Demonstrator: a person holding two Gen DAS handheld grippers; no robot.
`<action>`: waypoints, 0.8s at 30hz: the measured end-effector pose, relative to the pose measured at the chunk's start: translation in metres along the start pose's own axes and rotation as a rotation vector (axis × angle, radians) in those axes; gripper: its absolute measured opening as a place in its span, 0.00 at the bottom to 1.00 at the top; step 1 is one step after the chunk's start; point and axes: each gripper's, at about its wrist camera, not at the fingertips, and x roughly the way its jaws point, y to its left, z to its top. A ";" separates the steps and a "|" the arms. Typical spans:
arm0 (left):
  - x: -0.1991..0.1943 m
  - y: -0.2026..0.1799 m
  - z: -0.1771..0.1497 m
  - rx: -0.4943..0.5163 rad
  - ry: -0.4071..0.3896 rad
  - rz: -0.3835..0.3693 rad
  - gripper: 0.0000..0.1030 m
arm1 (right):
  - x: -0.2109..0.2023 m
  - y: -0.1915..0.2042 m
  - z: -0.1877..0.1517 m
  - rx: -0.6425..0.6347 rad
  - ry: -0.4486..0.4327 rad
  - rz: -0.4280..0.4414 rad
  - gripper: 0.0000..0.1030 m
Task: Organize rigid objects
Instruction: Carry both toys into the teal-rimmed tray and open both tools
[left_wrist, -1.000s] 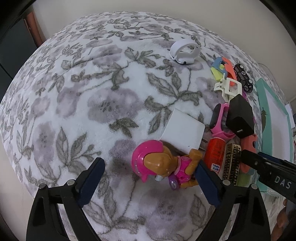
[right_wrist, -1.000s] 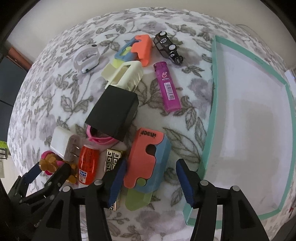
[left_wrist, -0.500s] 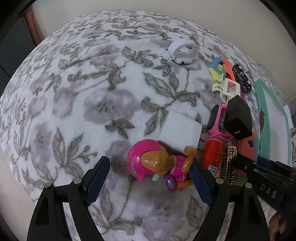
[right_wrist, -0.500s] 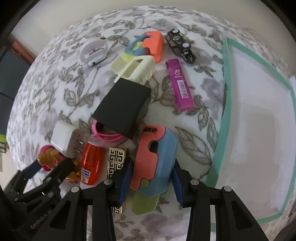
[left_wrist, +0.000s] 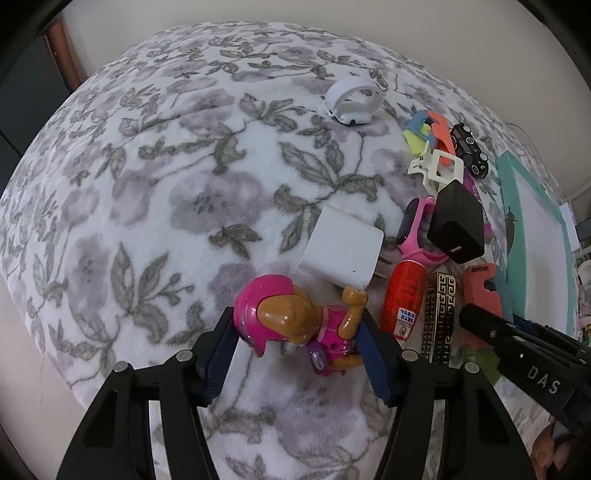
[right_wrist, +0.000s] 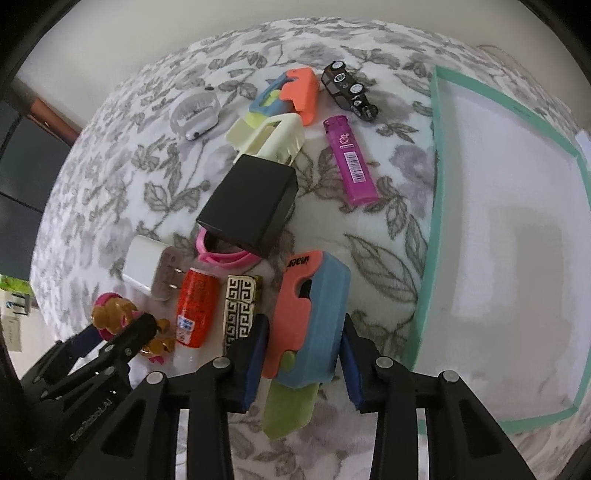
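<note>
My left gripper (left_wrist: 295, 354) is shut on a pink and tan toy pup figure (left_wrist: 291, 325) that lies on the floral blanket; the figure also shows in the right wrist view (right_wrist: 114, 317). My right gripper (right_wrist: 301, 354) is shut on a coral, blue and green plastic cutter (right_wrist: 310, 325), whose coral side shows in the left wrist view (left_wrist: 480, 291). A teal-rimmed white tray (right_wrist: 439, 184) lies to the right of the cutter and shows in the left wrist view (left_wrist: 506, 192).
Between the grippers lie a white charger (left_wrist: 340, 247), a red lighter (right_wrist: 195, 306), a gold-patterned lighter (right_wrist: 238, 306), a pink watch band (right_wrist: 225, 258) under a black box (right_wrist: 251, 203). Farther off: cream clip (right_wrist: 269, 140), purple lighter (right_wrist: 352, 162), black toy car (right_wrist: 349, 90), second cutter (right_wrist: 291, 96), white ring-shaped item (right_wrist: 195, 114).
Both grippers have closed: the left onto the toy pup figure, the right onto the coral and blue cutter. Both have also moved forward a little.
</note>
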 end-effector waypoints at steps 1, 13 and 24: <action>-0.003 0.001 -0.001 -0.005 -0.002 0.002 0.62 | -0.004 -0.001 0.000 0.004 -0.003 0.008 0.34; -0.047 -0.004 -0.006 -0.001 -0.051 0.039 0.62 | -0.025 -0.019 -0.007 0.031 -0.030 0.089 0.21; -0.109 -0.070 0.028 0.079 -0.171 0.008 0.62 | -0.085 -0.064 0.007 0.153 -0.258 0.124 0.21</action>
